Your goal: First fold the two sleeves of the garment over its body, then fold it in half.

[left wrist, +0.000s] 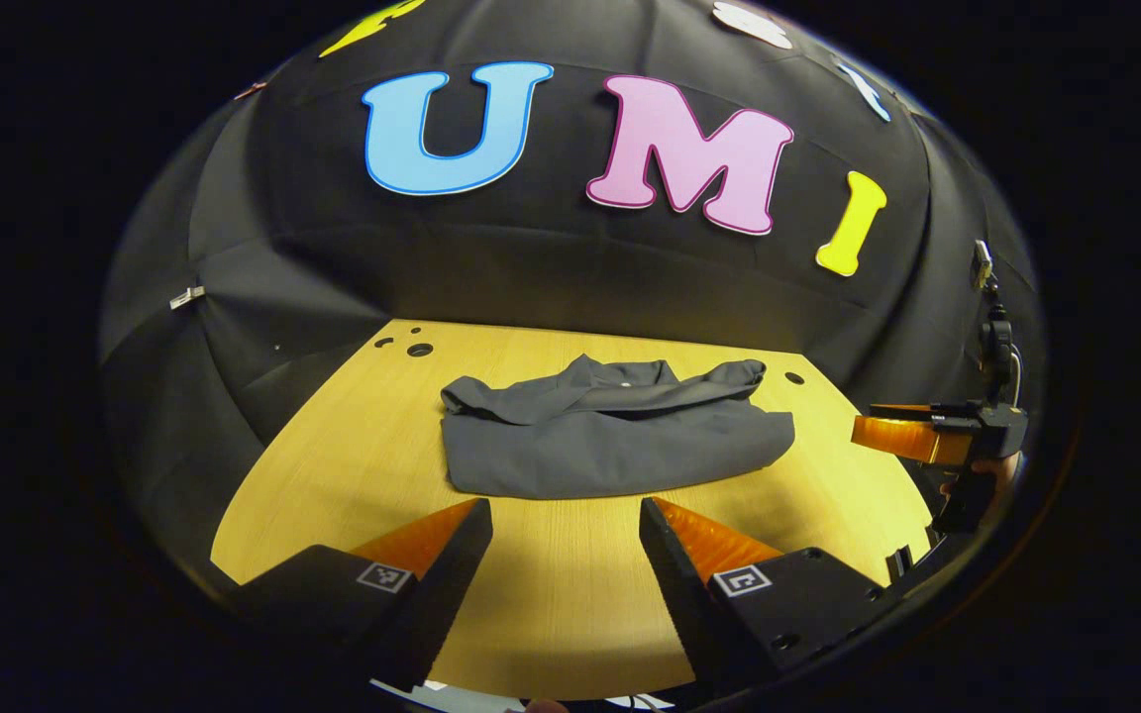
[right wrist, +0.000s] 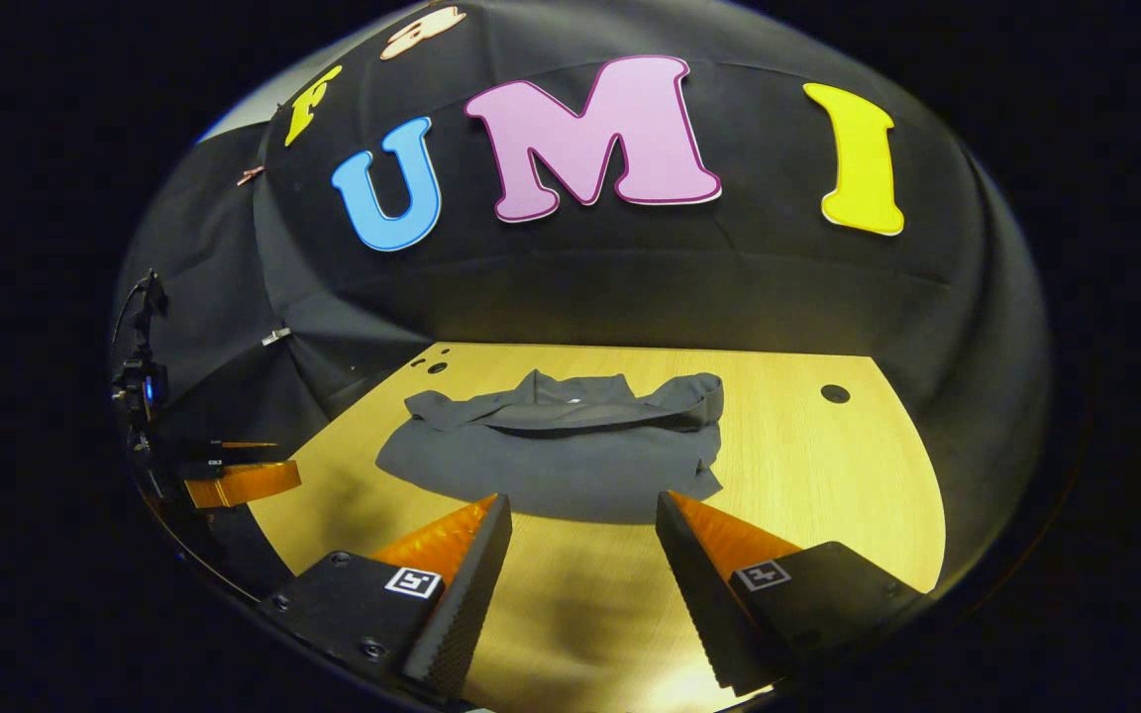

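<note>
Booth wall: black cloth hangs behind the table and wraps round both its sides; a small clip sits on it at the left.
Table: light wooden table fills the lower part of both views; its near half is bare apart from soft shadows under the fingers.
Garment: dark grey garment lies on the far middle of the table, already folded into a wide, low bundle. The collar and the bunched upper layers sit at its far edge, a flat smooth panel at its near edge. In the right gripper view its right edge looks ragged and slightly lifted.
Left hand-held gripper: its fingers stand wide apart above the bare wood, just short of the garment's near edge, holding nothing. In the right gripper view it shows at the far left, off the table's left edge.
Right hand-held gripper: spread open likewise, empty, pointing at the garment's near edge without touching it. In the left gripper view it shows at the far right, beyond the garment's right end.
Holes: small dark holes in the tabletop, a group at the far left corner and one at the far right, all clear of the cloth.
In the way: nothing lies between either gripper and the garment.
</note>
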Demonstrator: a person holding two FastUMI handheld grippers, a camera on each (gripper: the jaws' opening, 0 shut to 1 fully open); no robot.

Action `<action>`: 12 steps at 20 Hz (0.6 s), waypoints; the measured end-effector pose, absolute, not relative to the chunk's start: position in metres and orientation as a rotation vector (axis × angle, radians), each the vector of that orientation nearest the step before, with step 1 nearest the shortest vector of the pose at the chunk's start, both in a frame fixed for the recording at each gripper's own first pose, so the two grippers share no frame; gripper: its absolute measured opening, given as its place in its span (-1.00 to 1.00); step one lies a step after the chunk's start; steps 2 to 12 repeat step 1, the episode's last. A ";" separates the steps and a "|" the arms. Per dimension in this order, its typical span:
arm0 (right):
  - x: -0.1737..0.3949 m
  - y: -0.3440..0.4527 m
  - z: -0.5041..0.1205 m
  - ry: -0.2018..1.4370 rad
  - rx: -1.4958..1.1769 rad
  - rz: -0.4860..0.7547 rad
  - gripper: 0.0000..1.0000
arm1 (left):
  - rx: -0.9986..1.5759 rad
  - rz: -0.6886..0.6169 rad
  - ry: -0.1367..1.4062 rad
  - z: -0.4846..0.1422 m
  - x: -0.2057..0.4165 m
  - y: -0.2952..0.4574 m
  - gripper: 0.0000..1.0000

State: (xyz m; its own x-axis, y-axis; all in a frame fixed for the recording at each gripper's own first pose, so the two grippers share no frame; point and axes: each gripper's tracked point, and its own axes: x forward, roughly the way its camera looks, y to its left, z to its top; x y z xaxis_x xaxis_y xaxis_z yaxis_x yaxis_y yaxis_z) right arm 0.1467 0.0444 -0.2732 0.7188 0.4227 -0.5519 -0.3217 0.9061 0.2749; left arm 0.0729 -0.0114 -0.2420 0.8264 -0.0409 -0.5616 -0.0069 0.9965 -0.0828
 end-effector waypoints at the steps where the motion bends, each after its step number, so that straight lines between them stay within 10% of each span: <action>1: 0.148 0.044 -0.278 0.649 0.146 0.421 0.82 | -0.073 -0.006 0.601 -0.246 0.071 -0.014 0.89; 12: 0.148 0.044 -0.278 0.649 0.146 0.421 0.82 | -0.073 -0.006 0.601 -0.246 0.071 -0.014 0.89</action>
